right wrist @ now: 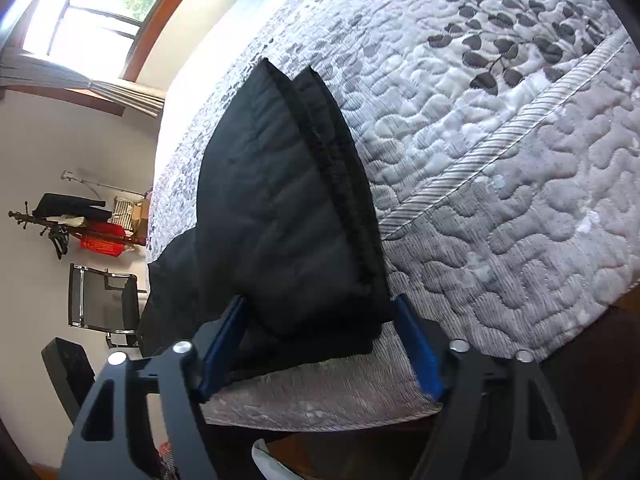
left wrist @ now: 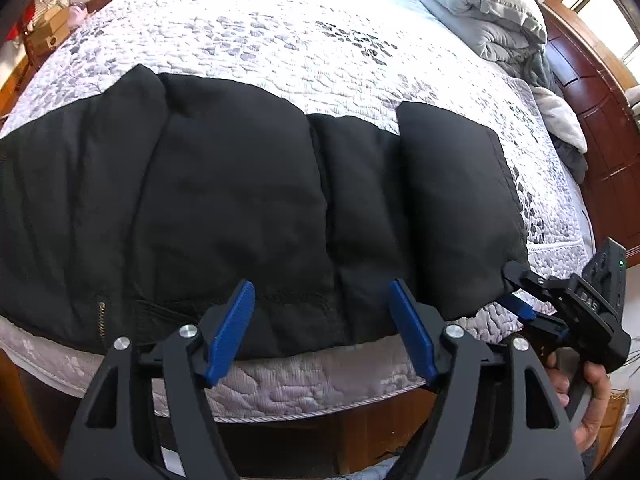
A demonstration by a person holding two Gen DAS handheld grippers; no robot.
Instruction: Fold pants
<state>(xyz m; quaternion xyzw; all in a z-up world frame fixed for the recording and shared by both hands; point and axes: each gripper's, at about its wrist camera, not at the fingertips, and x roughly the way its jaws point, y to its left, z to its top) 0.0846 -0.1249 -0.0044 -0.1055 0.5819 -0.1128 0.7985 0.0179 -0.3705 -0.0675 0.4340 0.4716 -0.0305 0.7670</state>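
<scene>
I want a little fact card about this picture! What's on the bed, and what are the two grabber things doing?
surface: white and grey quilted bedspread
garment: black padded pants lying flat near the bed's front edge
garment detail: brass zipper
left gripper: open, above the pants' near edge
right gripper: leg-cuff end of the pants between its blue pads; grip unclear
also on bed: grey rumpled duvet at the far corner

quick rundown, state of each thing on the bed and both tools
black pants: flat across the bed's near edge, leg end folded back on top
left tool: open, over the pants' near edge, gripping nothing
right tool: jaws astride the folded leg end, pads not clearly pressing it
quilted bedspread: spread smooth
grey duvet: bundled at the far corner
</scene>
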